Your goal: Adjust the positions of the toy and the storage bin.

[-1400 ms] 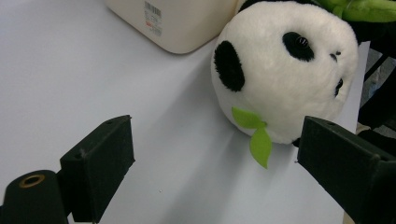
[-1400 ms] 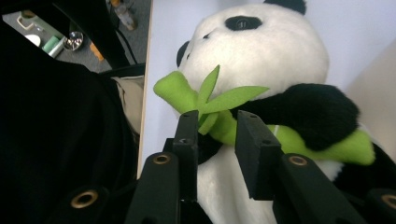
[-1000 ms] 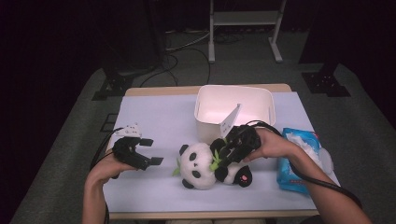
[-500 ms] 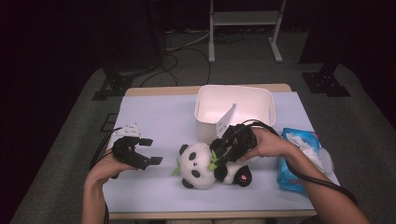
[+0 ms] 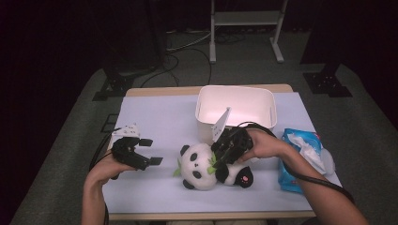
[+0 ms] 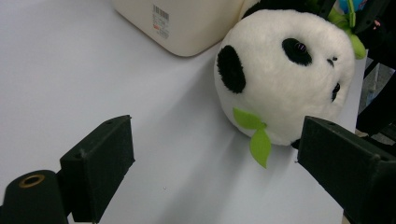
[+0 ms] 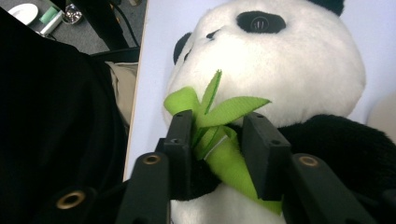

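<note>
- High view: the panda plush lay on the surface before the white bin; the right tool was at its chest, and the left tool hung spread and empty.
- Left gripper view: a barcode sticker on the bin, its print unreadable.
- Right gripper view: the jaws had just been closing around the green bamboo sprig, seemingly pinching it; the next move probably called for a firm grip, then a lift.

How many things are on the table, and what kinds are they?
Stuffed panda: 1
White bin: 1
Blue pack of wipes: 1
Total: 3
</note>
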`<state>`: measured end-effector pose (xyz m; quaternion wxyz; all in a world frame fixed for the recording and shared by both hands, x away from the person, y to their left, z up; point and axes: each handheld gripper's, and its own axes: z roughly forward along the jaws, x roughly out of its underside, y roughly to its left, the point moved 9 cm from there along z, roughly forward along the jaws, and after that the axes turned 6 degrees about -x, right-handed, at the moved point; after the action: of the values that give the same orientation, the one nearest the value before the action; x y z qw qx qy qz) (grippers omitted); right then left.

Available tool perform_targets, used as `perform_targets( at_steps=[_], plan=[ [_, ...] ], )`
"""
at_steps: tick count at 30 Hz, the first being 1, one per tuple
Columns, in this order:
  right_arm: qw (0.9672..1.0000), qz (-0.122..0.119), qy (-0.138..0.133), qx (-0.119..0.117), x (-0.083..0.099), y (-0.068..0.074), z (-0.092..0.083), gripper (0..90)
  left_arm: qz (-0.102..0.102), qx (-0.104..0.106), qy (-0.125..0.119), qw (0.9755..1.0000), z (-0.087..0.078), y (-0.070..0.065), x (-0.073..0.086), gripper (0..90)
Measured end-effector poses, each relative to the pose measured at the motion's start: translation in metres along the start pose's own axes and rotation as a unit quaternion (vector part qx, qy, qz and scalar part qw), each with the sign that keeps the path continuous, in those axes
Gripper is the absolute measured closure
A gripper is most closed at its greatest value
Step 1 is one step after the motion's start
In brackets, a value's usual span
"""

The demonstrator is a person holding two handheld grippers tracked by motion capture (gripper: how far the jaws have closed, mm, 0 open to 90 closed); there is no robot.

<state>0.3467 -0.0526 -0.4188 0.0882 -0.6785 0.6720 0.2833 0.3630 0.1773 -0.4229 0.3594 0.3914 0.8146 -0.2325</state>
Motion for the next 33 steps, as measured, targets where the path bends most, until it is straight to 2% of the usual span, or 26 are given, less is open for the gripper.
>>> perform_targets(
  at_steps=[6,11,16,33],
  plan=[
    [0.9999,0.015,-0.005,-0.002,0.001,-0.002,0.000,73.6,-0.002,0.000,0.001,1.0000,0.000,0.001,0.001,9.8],
    [0.9993,0.032,-0.018,-0.007,0.001,-0.002,-0.004,76.0,-0.004,0.000,0.001,1.0000,0.001,0.002,0.002,9.8],
    [0.9992,0.026,-0.031,-0.003,0.000,-0.001,-0.008,77.3,-0.007,0.000,0.000,1.0000,0.001,0.003,0.002,9.8],
    [0.9978,0.042,-0.052,-0.004,0.000,-0.001,-0.026,78.3,-0.009,0.000,0.001,1.0000,0.001,0.004,0.004,9.8]
  ],
)
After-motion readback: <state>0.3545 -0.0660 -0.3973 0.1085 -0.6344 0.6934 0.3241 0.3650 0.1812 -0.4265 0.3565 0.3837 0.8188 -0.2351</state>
